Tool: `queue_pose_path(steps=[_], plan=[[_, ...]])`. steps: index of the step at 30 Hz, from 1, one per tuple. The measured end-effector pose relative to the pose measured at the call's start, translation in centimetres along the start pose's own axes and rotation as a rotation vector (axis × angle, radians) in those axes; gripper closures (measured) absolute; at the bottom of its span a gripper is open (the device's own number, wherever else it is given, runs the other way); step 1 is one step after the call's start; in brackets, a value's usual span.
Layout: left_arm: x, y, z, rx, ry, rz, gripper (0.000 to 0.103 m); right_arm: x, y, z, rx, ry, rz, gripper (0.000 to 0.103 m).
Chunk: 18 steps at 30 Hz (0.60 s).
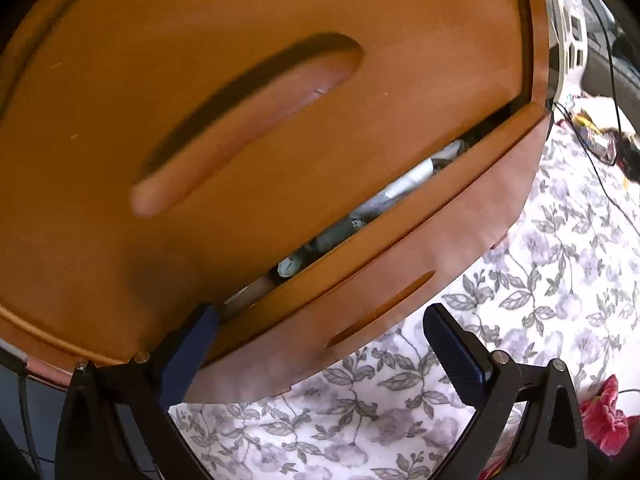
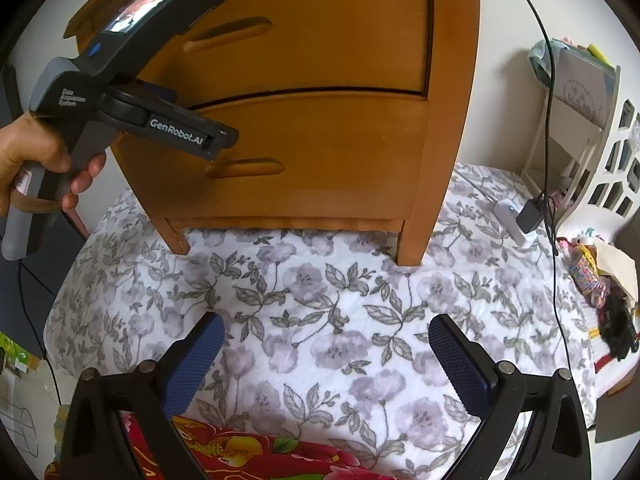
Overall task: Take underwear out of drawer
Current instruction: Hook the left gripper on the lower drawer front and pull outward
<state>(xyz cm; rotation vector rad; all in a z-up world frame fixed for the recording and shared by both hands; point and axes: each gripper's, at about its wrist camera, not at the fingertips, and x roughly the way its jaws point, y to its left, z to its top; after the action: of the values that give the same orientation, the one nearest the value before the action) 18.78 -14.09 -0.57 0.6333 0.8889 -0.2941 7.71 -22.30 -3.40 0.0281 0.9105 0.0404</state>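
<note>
Left tool (image 1: 320, 320) released at 1 ajar drawer (image 1: 400, 256) | right tool (image 2: 326, 332) released | 2 drawers visible

A floral quilt (image 2: 320, 300) in grey and white spreads under my view, daylit. A pale wall (image 2: 508, 20) stands behind, with a white lattice chair (image 2: 608, 168) on my right.
</note>
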Motion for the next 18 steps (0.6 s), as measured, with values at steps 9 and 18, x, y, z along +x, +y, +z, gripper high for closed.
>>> queue_pose_path(steps=[9,18], plan=[[1.5,0.2,0.8,-0.02,0.04,-0.04,0.002,1.3,-0.3,-0.3,0.013,0.03,0.009,0.0],[1.5,0.2,1.1,0.045,0.09,-0.073,0.002,2.3,0.1,-0.5,0.011,0.056,0.024,0.0]])
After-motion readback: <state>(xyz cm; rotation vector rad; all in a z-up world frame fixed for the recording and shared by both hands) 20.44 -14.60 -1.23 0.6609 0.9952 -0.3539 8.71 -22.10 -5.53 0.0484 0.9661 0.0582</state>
